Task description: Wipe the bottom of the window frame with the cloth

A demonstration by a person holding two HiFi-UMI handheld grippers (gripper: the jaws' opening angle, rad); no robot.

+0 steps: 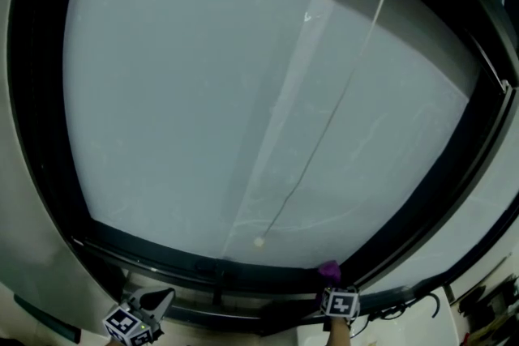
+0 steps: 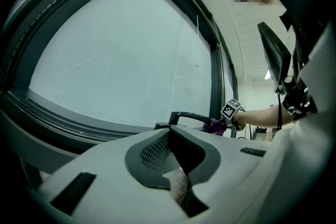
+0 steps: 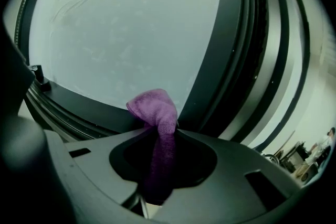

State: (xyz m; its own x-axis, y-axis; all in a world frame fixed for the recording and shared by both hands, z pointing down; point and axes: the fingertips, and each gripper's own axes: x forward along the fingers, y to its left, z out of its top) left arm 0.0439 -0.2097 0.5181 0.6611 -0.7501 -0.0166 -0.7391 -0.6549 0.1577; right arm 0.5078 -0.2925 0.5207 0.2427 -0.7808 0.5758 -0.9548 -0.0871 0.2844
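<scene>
A large frosted window [image 1: 243, 109] sits in a dark frame, whose bottom rail [image 1: 186, 263] runs along the low edge of the head view. My right gripper [image 3: 167, 126] is shut on a purple cloth [image 3: 155, 107]. The bunched end of the cloth pokes out past the tips and rests against the bottom rail [image 3: 79, 102] near the right corner. In the head view the cloth [image 1: 328, 269] shows just above the right gripper's marker cube [image 1: 340, 304]. My left gripper [image 2: 169, 131] is shut with nothing in it and hovers below the rail's left part [image 1: 158, 300].
A thin blind cord ending in a small bead [image 1: 259, 241] hangs down the glass. A dark handle [image 2: 185, 114] juts out from the bottom rail between the grippers. Cables [image 1: 409, 308] lie at the lower right. The person's forearm [image 2: 262, 115] reaches in behind the right gripper.
</scene>
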